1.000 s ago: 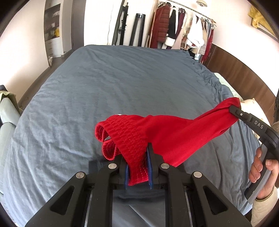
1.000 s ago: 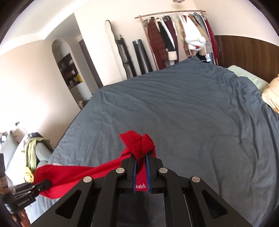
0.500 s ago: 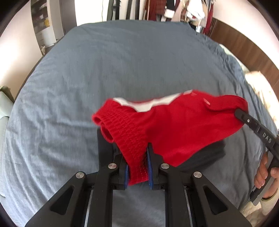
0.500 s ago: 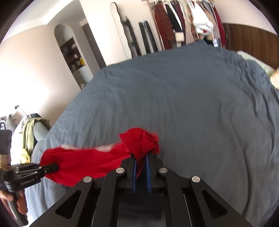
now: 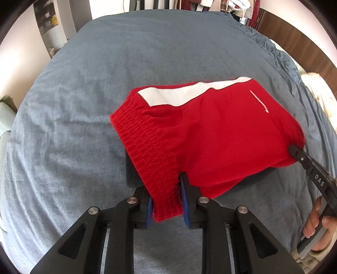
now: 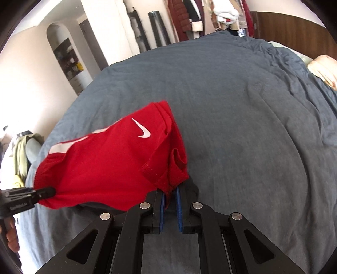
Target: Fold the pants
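Observation:
Red shorts with a white side panel and a white swoosh lie spread on the grey bed cover, their near edge lifted. My left gripper is shut on the elastic waistband. My right gripper is shut on the hem at the leg end, and shows at the right of the left wrist view. In the right wrist view the shorts stretch left to the left gripper.
The bed cover fills most of both views. A clothes rack stands at the far wall. Pillows lie at the right by a wooden headboard. A chair with green cloth is at the left.
Both grippers have lowered toward the bed. The shorts, bunched and hanging a second ago, have swung out and opened flat onto the cover.

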Demonstrator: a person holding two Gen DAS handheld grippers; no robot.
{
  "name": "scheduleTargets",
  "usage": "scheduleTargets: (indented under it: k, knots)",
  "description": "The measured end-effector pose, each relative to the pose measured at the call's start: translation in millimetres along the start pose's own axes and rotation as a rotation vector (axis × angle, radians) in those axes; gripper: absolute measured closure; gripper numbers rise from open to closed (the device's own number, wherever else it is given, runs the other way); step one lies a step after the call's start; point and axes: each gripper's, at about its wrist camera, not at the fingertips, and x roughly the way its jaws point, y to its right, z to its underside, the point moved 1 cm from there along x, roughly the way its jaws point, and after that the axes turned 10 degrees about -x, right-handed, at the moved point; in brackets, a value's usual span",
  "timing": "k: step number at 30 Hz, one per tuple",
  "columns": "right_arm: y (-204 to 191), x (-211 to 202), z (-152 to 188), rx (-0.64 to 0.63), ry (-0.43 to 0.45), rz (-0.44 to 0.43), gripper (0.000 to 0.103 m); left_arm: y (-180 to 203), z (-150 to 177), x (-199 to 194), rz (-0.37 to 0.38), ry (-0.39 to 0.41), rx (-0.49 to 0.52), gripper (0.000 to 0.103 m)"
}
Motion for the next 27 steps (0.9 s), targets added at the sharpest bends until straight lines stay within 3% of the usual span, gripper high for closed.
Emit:
scheduleTargets:
  k: [9,17,21,23,27]
  knots:
    - [-5,6,11,0.0,-0.05,0.043,0.089,-14,7,7,-0.042,0.001,-0.007,0.057]
    - [-9,0,24,-0.009,-0.109,0.096,0.089,-14,20,-5,-0.058,0.036,0.023,0.045]
    - [-6,-26,25,-0.003,-0.019,0.103,0.085,-3,26,-32,-0.003,0.108,0.056,0.04]
    - [-7,-40,22,-0.015,0.049,0.102,0.063,-3,24,-43,-0.013,0.157,0.057,0.04]
    - [-11,-48,7,-0.045,0.147,0.105,0.062,-6,9,-45,-0.085,0.237,0.041,0.04]
